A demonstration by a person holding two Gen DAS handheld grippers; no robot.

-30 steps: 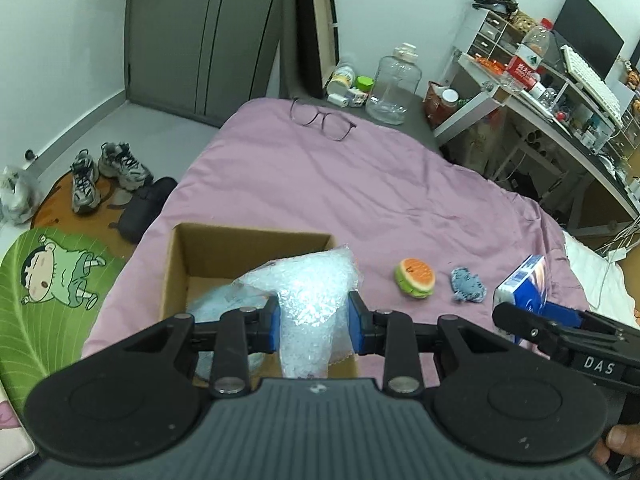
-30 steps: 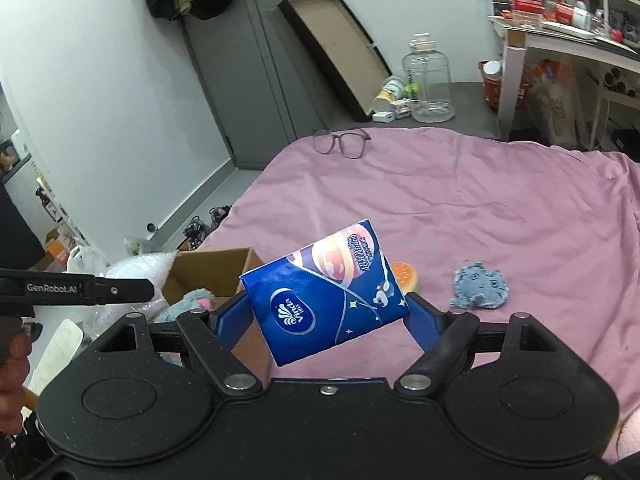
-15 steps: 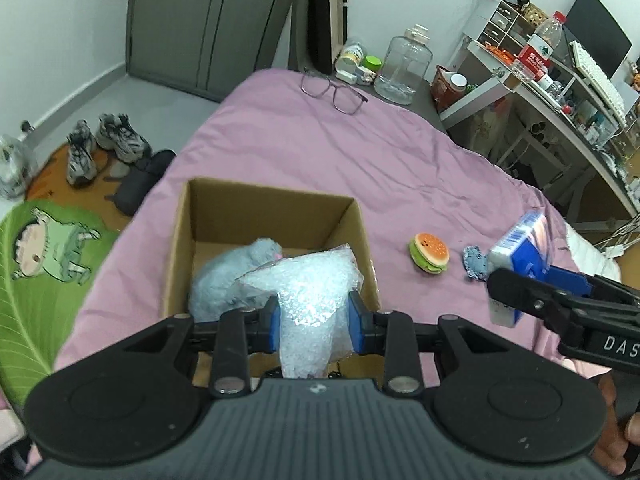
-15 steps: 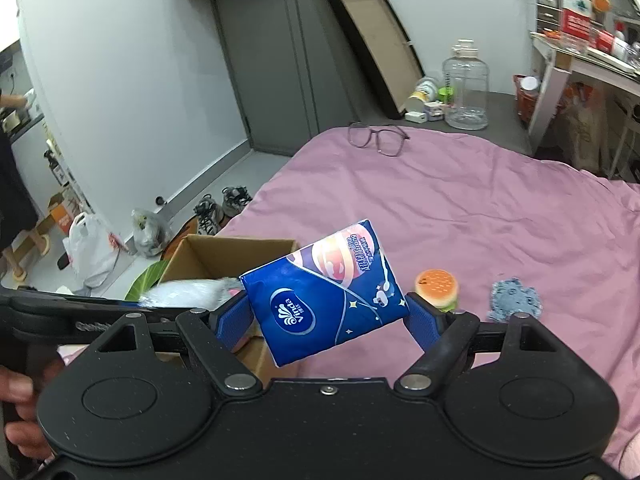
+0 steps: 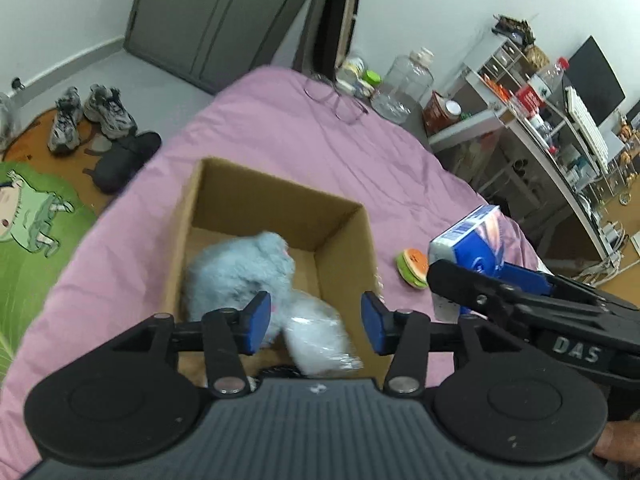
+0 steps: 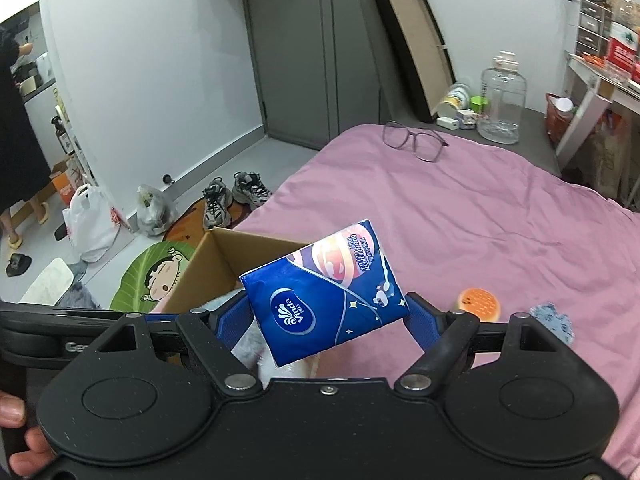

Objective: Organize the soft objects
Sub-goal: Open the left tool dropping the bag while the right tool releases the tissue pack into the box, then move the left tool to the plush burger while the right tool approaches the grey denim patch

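An open cardboard box (image 5: 344, 236) stands on the pink bed (image 5: 280, 144). A grey-blue plush toy (image 5: 240, 276) lies in it, and a clear bubble-wrap bag (image 5: 320, 340) drops in beside it. My left gripper (image 5: 314, 320) is open above the box's near side. My right gripper (image 6: 326, 322) is shut on a blue tissue pack (image 6: 326, 292), held in the air just right of the box (image 6: 224, 256); the pack also shows in the left wrist view (image 5: 470, 244). A burger toy (image 5: 412, 268) and a small grey-blue plush (image 6: 554, 322) lie on the bed.
Glasses (image 6: 414, 144) lie at the far end of the bed. A water jug (image 6: 502, 100) and bottles stand behind it. Sneakers (image 5: 90, 116) and a green cartoon mat (image 5: 28, 232) are on the floor at left. A cluttered desk (image 5: 552, 136) is at right.
My left gripper opened and let go of the bubble-wrap bag, which falls into the box. Both grippers moved over the box; the right one still holds the tissue pack.
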